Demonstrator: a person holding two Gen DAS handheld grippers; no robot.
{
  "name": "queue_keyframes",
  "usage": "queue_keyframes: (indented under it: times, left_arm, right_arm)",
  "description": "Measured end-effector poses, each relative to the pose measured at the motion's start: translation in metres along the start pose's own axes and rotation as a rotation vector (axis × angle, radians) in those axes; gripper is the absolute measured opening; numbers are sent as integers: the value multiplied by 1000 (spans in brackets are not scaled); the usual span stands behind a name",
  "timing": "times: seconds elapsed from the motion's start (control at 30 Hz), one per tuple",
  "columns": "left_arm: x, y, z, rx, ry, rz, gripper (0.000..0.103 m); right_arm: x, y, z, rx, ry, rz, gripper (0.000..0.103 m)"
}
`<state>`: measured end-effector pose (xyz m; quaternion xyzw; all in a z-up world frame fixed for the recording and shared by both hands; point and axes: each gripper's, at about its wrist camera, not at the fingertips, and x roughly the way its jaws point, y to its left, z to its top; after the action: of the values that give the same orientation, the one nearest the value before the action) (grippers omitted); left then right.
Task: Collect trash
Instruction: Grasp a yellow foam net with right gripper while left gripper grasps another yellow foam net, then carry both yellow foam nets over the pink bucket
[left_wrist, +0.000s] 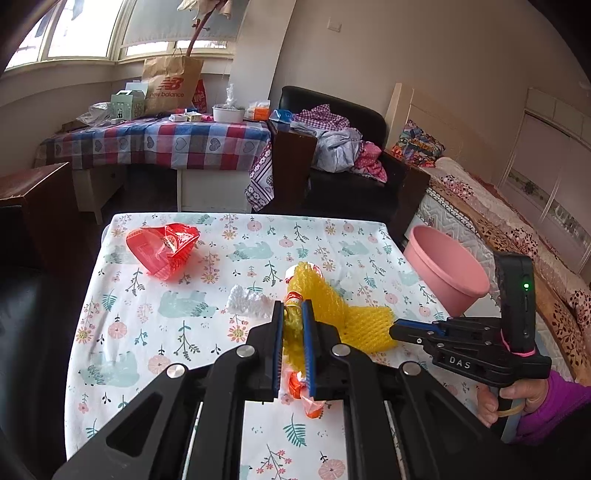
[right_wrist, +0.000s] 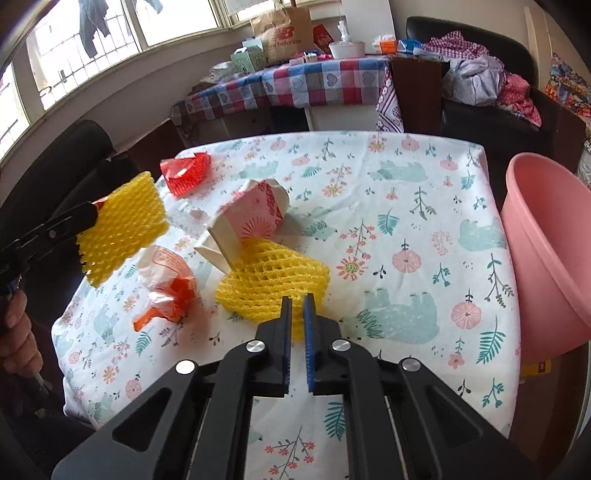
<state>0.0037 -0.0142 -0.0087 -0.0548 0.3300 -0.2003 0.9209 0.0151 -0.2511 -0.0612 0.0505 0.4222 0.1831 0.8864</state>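
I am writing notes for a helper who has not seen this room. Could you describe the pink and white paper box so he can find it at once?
Start at the table with the white flowered cloth. Near its middle, just behind the yellow foam net that the right gripper pinches, the paper box lies tipped on its side. It is the only stiff, folded piece with a pink printed pattern; the other scraps are soft foam or crumpled plastic.

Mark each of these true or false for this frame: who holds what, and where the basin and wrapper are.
1. The left gripper is shut on a lifted yellow foam net. True.
2. The pink basin stands in the middle of the table. False: it is at the table's right edge.
3. The right gripper holds the red wrapper. False: the wrapper lies untouched at the far left of the table.
4. The right gripper is shut on the edge of a second yellow foam net lying on the table. True.
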Motion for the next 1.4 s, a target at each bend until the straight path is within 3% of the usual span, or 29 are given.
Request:
queue_keyframes:
  times: [0.47, 0.73, 1.13, 1.4]
  left_arm:
    - [4, -29, 23, 21, -54, -33, 9]
    - [31, -65, 43, 38, -60, -115, 9]
    - [89, -155, 71, 124, -34, -268, 9]
    - [133, -205, 79, 171, 7, -321, 9]
  right_arm:
    - [-76, -20, 22, 25, -245, -56, 5]
    - [-114, -64, 20, 105, -336, -202, 5]
    - [-148, -139, 0, 260, -384, -395, 5]
    - [-145, -167, -9, 302, -362, -448, 5]
